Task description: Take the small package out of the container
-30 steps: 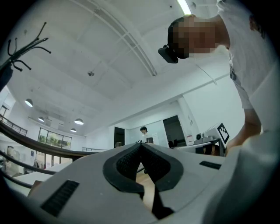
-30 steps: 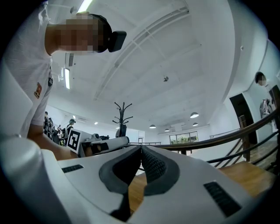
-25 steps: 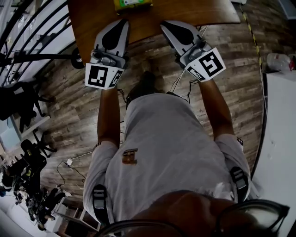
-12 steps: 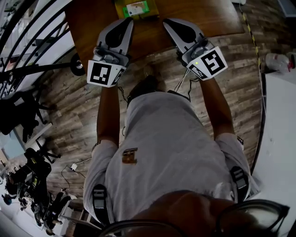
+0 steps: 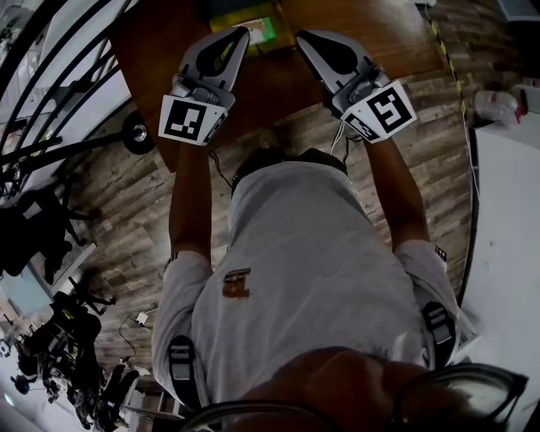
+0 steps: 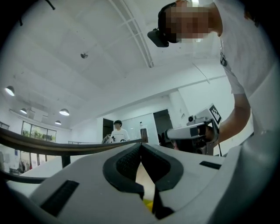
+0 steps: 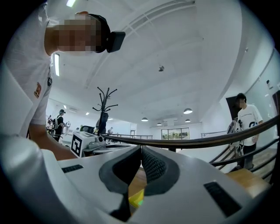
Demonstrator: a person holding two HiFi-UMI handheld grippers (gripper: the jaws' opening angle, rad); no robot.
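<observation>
A yellow-green container (image 5: pixel 226 17) sits on the brown wooden table (image 5: pixel 380 34) at the top of the head view. In it lies a small green package with a white label (image 5: pixel 256 29). My left gripper (image 5: pixel 241 34) hovers with its tips at the container's near left side, jaws shut and empty. My right gripper (image 5: pixel 300 37) is just right of the container, also shut with nothing held. In the left gripper view the pads meet (image 6: pixel 141 145), with a yellow patch (image 6: pixel 148 204) below. The right gripper view shows closed pads (image 7: pixel 141 148) over a yellow-green patch (image 7: pixel 136 197).
The table's near edge (image 5: pixel 278 118) runs just in front of the person's body. A white surface (image 5: pixel 506 219) stands at the right, and black stands and chairs (image 5: pixel 51 211) fill the left floor. A person (image 7: pixel 247 118) stands in the background.
Both grippers have moved forward over the table toward the container. The container and its package have come further into the head view.
</observation>
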